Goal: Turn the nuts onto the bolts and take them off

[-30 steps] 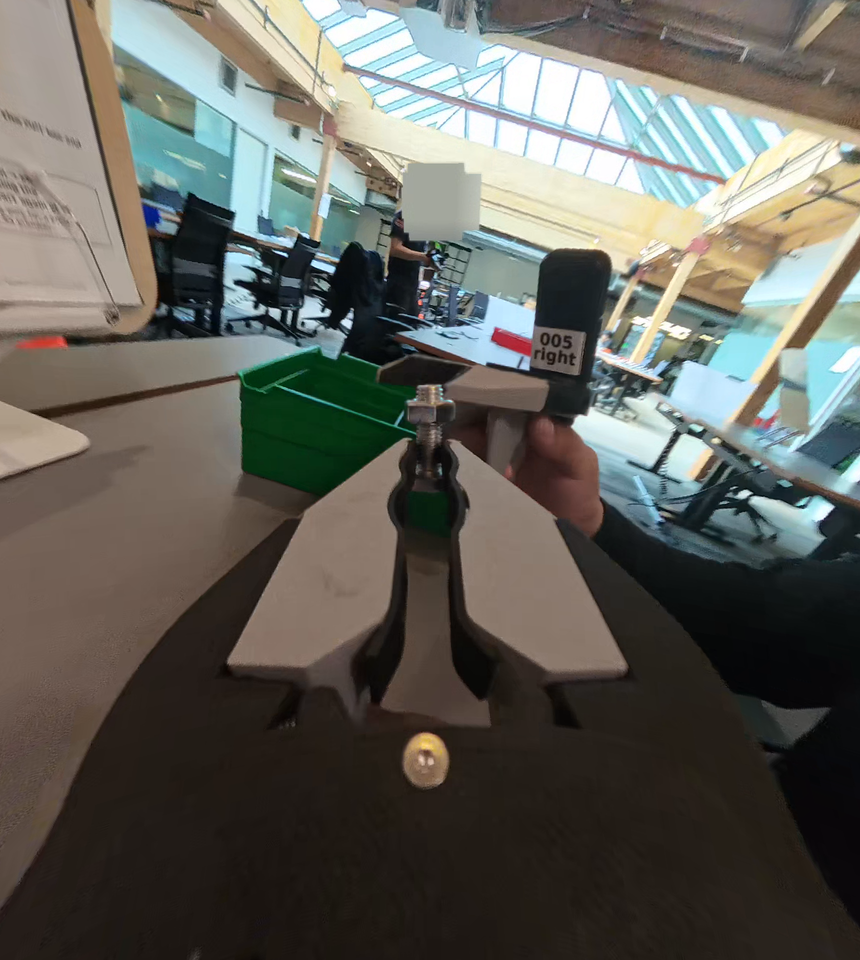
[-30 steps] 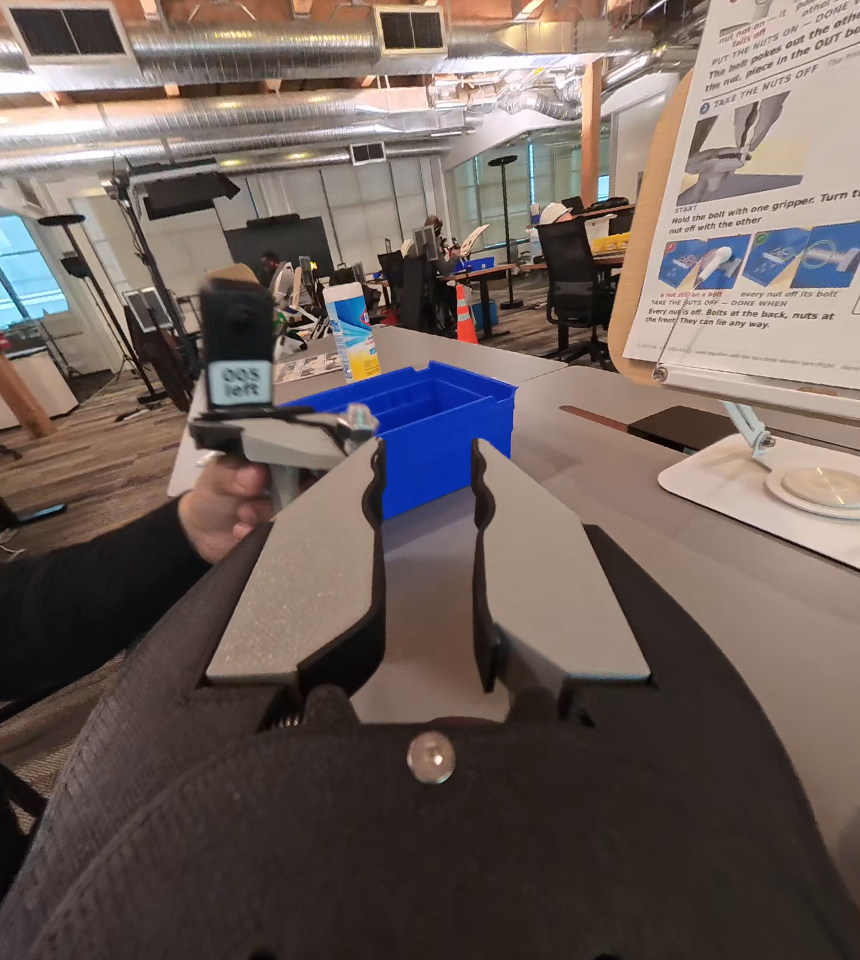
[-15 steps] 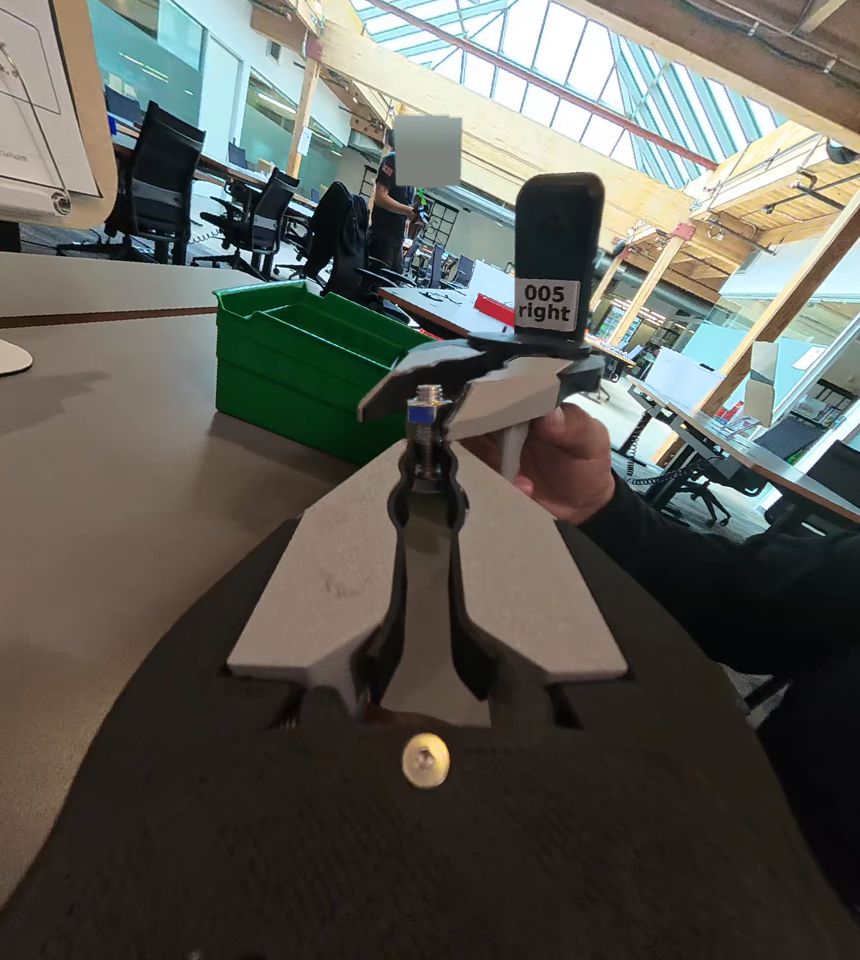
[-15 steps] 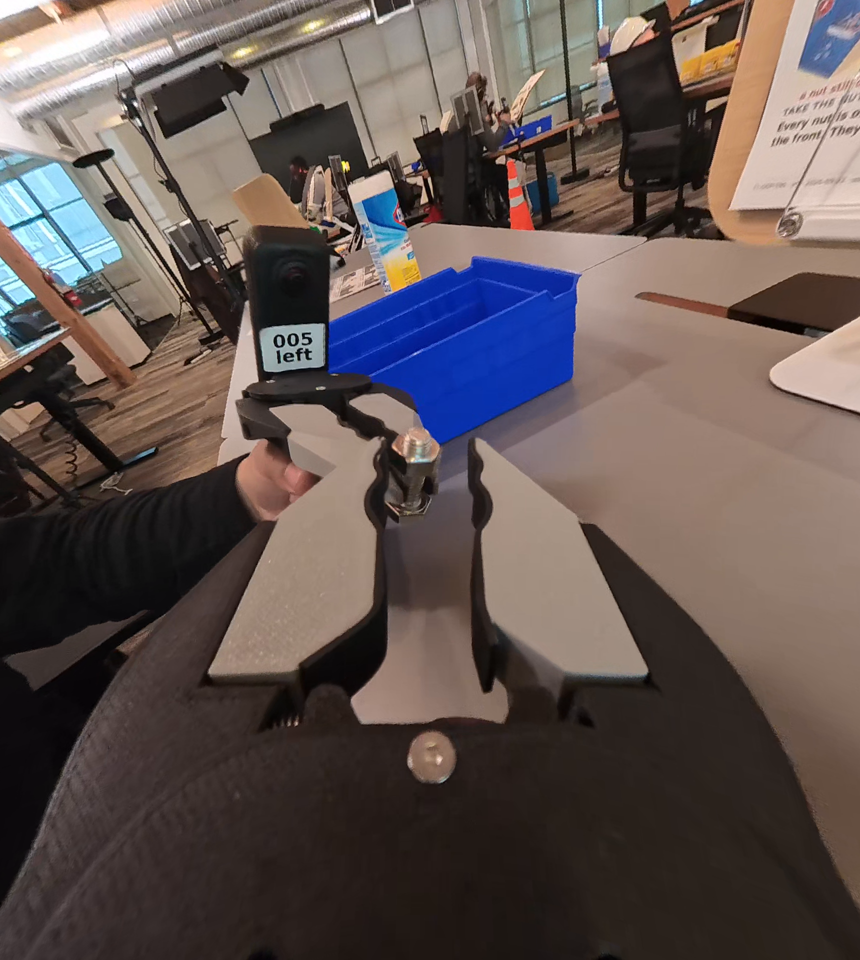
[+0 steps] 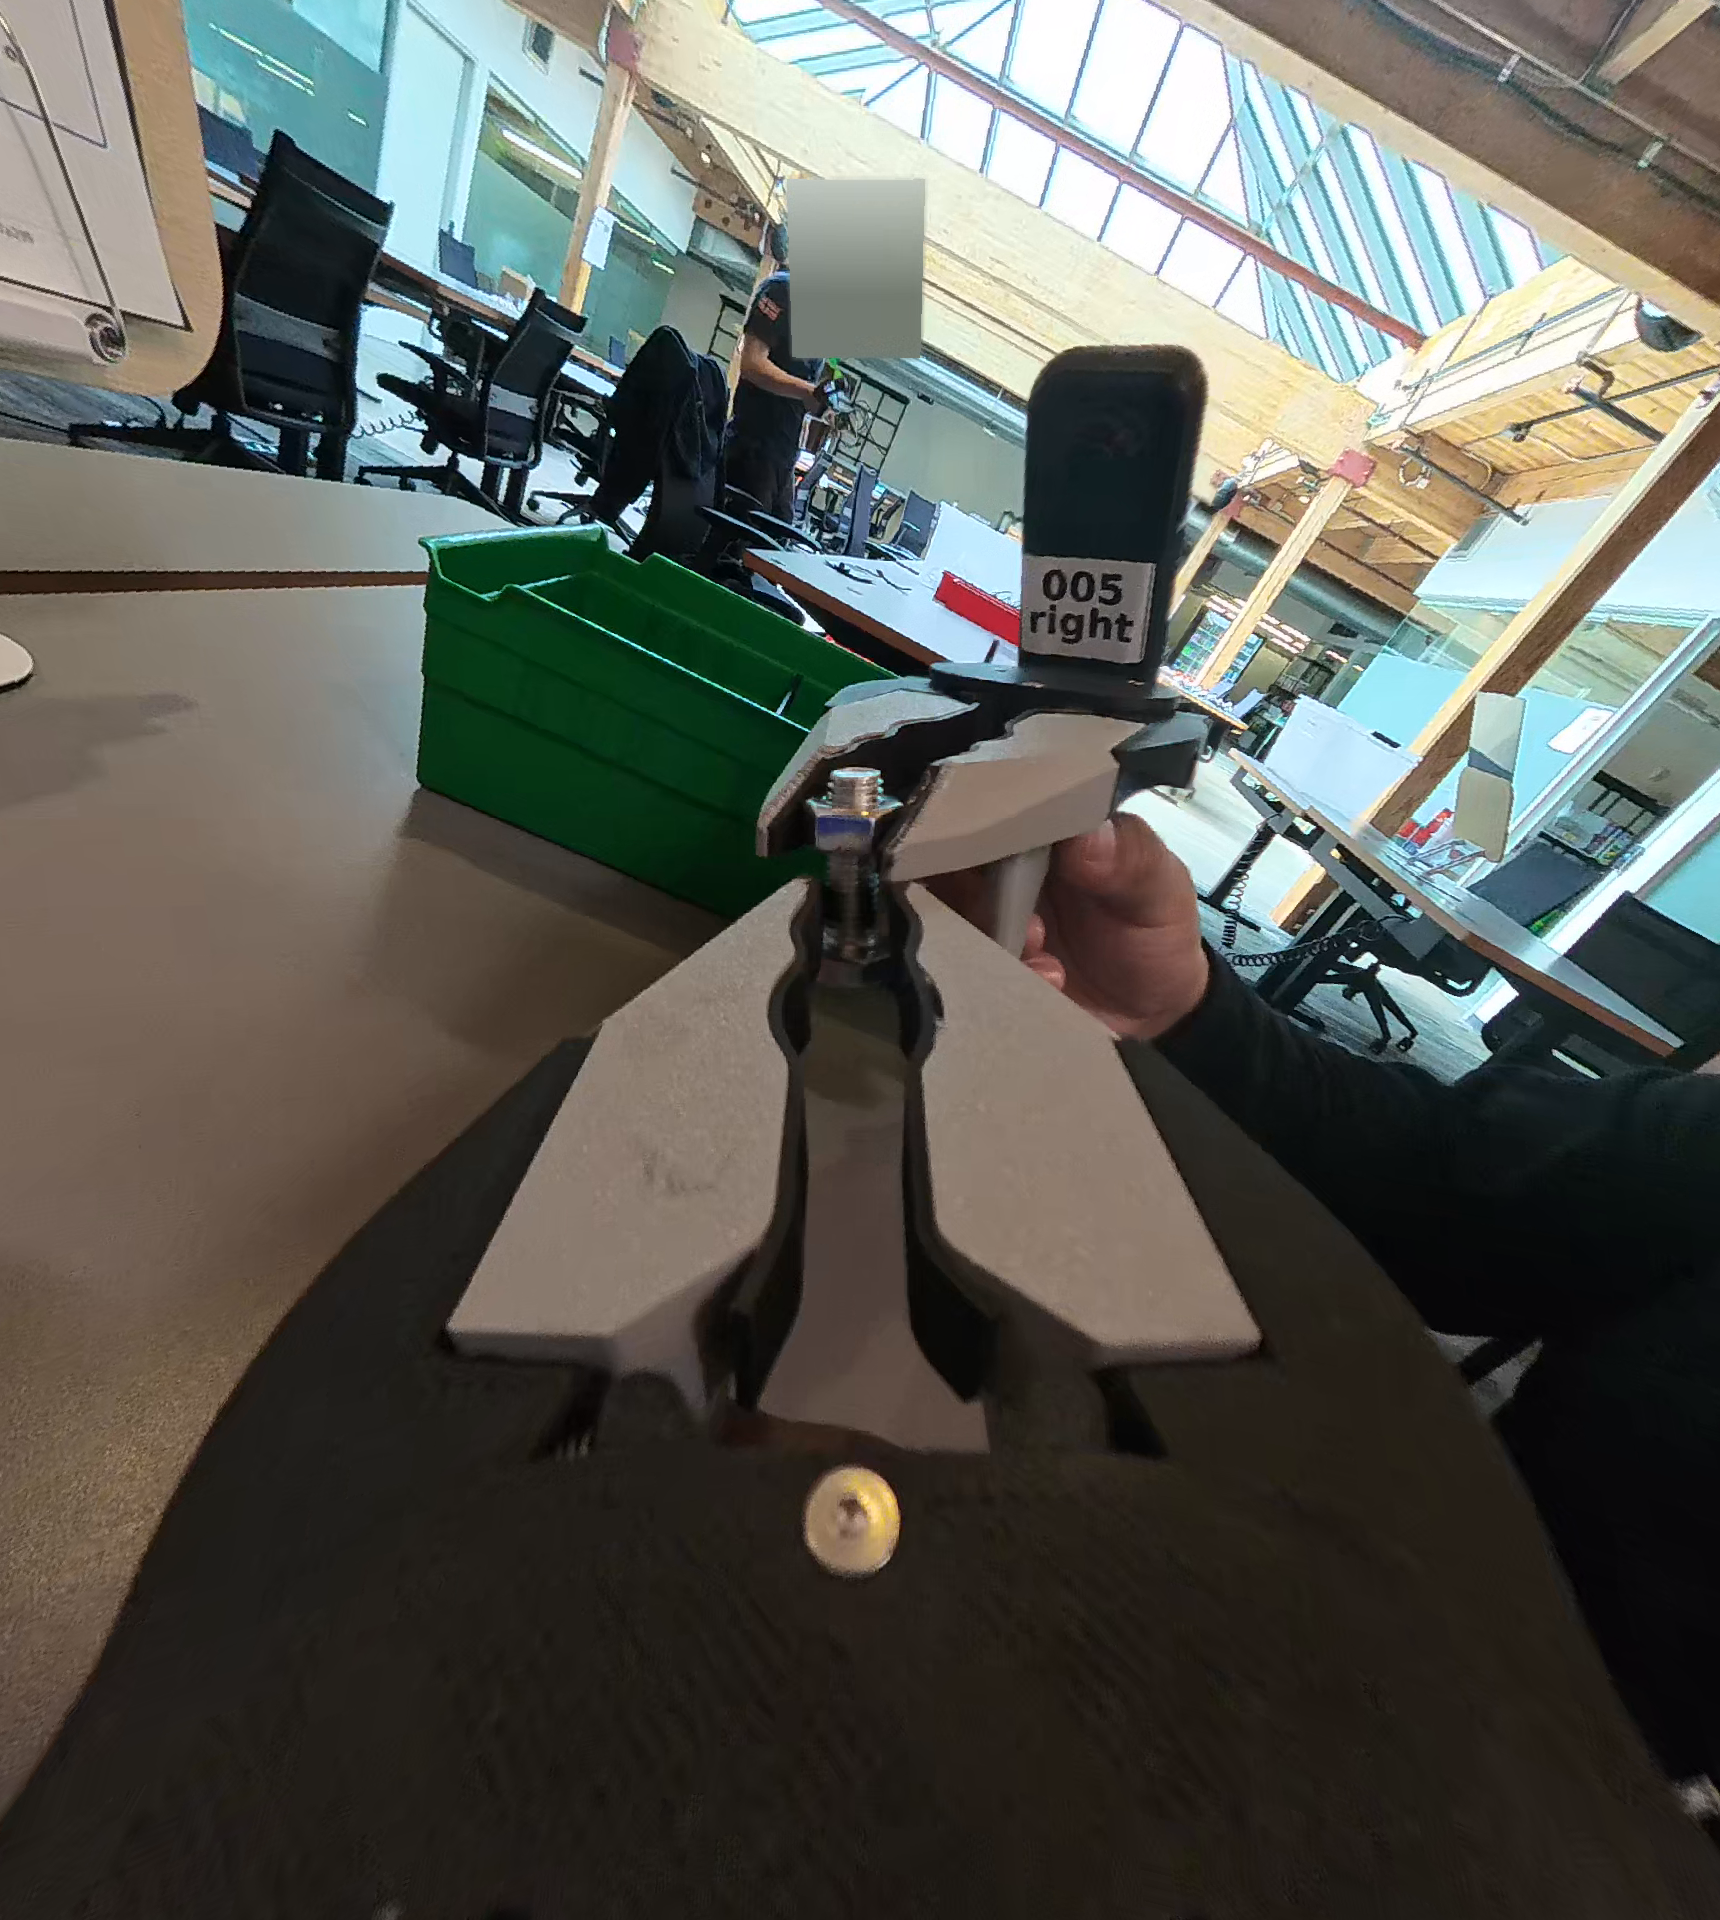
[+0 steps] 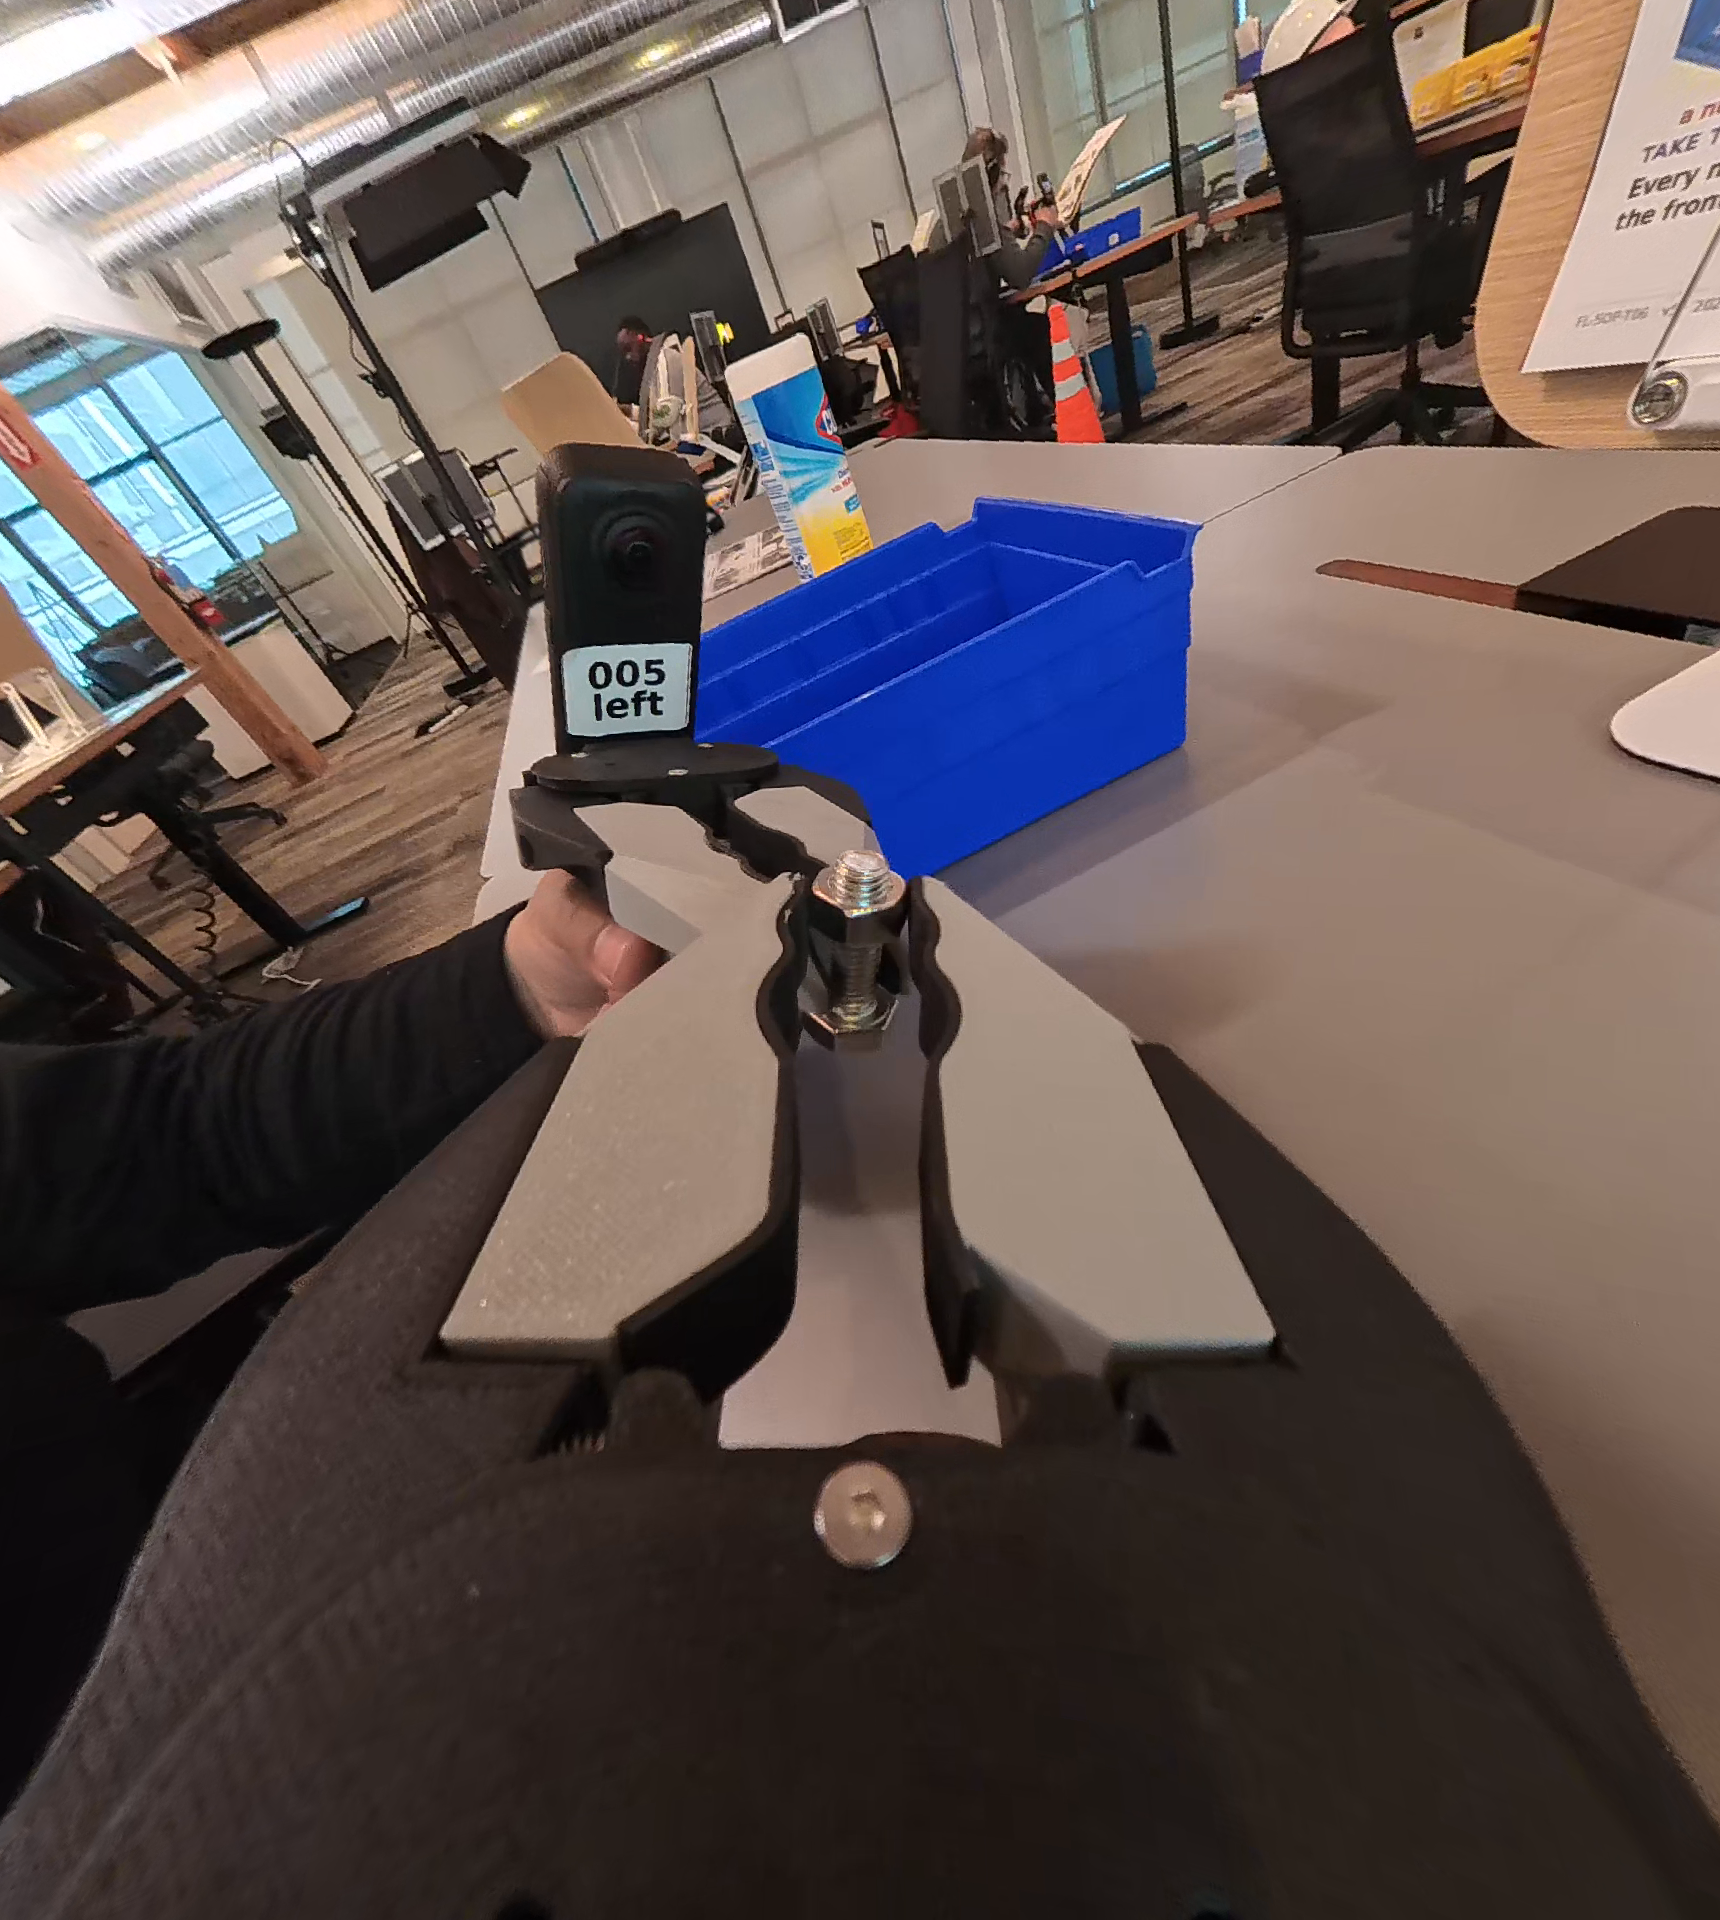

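The bolt [image 5: 851,883] was a short, bright silver threaded piece with a hex nut [image 5: 843,826] near its top; in the right wrist view the nut [image 6: 858,902] sat just under the threaded tip, and the hex head sat at the bottom. Its long axis stood nearly upright, threaded end pointing up, head down. It was held in the air above the grey tabletop [image 5: 160,935], between the two claws.

In the left wrist view, the green bin [image 5: 617,717] stood on the tabletop at the far left of the bolt, with a white stand base at the left edge. The left claw [image 5: 854,951] was closed on the lower part of the bolt, near its head. Right of it, the right claw [image 5: 861,821] came in from the right, held by a hand [image 5: 1116,935], its fingertips pressed around the nut.

In the right wrist view, a dark sleeve and a hand [image 6: 575,961] at the left held the left claw [image 6: 840,1003], which clasped the bolt [image 6: 851,956] low down. The right claw [image 6: 856,914] was clamped on the nut. The blue bin [image 6: 991,675] stood farther off on the tabletop [image 6: 1458,935], and a white stand base showed at the right edge.
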